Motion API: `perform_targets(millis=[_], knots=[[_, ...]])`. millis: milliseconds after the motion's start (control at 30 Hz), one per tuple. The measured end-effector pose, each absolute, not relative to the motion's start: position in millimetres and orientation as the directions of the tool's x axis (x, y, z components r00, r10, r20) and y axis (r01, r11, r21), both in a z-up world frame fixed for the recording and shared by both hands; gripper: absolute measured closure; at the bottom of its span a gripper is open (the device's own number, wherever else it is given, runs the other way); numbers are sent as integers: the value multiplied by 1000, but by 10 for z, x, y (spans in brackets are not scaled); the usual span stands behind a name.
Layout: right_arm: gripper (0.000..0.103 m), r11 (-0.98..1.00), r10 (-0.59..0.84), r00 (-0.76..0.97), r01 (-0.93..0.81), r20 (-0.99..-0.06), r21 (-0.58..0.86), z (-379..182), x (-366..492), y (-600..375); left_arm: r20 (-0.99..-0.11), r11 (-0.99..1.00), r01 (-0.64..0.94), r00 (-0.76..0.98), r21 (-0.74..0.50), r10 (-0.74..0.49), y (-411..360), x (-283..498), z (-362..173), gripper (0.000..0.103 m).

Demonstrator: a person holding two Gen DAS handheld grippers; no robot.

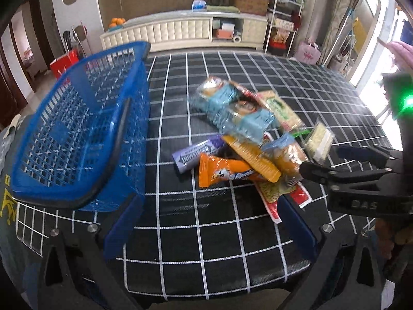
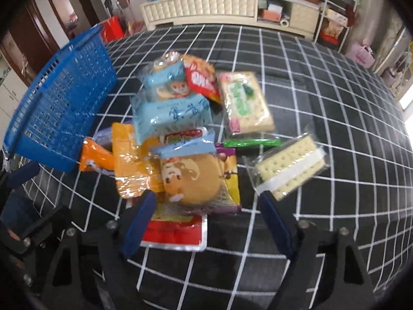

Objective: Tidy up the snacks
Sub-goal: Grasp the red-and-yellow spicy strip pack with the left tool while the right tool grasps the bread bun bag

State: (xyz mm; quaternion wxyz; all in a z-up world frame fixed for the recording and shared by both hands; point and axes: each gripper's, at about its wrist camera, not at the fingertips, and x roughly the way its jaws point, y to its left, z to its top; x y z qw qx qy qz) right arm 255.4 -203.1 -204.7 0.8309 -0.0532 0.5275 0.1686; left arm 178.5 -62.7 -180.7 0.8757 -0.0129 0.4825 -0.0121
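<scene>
A pile of wrapped snacks (image 1: pixel 245 139) lies on the black checked cloth (image 1: pixel 206 232); the pile also shows in the right wrist view (image 2: pixel 180 134). A blue plastic basket (image 1: pixel 85 129) stands left of it, also in the right wrist view (image 2: pixel 56 108). My left gripper (image 1: pixel 209 204) is open and empty, its left finger by the basket's near corner. My right gripper (image 2: pixel 206 201) is open over the near end of the pile, around a round cake packet (image 2: pixel 191 178). A cracker sandwich (image 2: pixel 289 165) lies by its right finger. The right gripper shows from the side in the left view (image 1: pixel 309 168).
A green cracker pack (image 2: pixel 245 103) and a red pouch (image 2: pixel 175 232) lie at the pile's edges. An orange packet (image 1: pixel 224 173) and a purple bar (image 1: pixel 193 155) lie between pile and basket. A white cabinet (image 1: pixel 180 31) stands beyond the table.
</scene>
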Motion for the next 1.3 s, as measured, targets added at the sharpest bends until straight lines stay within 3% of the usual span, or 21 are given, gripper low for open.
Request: perform_targets(millis=[100, 200, 333, 700, 1000, 1067, 1167, 1300], knots=[[23, 935, 209, 380, -348, -901, 70, -2113, 2615, -2003, -852, 999, 6, 521, -52, -47, -616, 1850, -1905, 0], [37, 926, 247, 351, -359, -903, 113, -2162, 2669, -1984, -860, 998, 3, 508, -59, -52, -606, 1885, -1981, 0], [45, 925, 272, 363, -353, -891, 138, -2156, 2705, -2027, -866, 997, -1, 494, -81, -70, -598, 1894, -2035, 0], [47, 935, 298, 459, -317, -837, 159, -1819, 2303, -2464, -879, 992, -5, 464, -128, -111, -693, 1828, -2024, 0], [47, 938, 329, 451, -257, -830, 232, -1907, 2116, -2723, -899, 972, 3, 381, -235, -218, -931, 1859, -2154, 0], [47, 933, 346, 449, -258, -824, 251, -1944, 2102, -2738, -911, 976, -6, 360, -219, -203, -998, 1916, -2225, 6], [47, 922, 377, 445, -267, -812, 281, -1970, 2084, -2780, -923, 966, -32, 306, -256, -235, -1024, 2001, -2361, 25], [47, 917, 387, 438, -272, -812, 290, -2032, 2077, -2789, -930, 968, -57, 299, -243, -215, -1049, 2089, -2461, 25]])
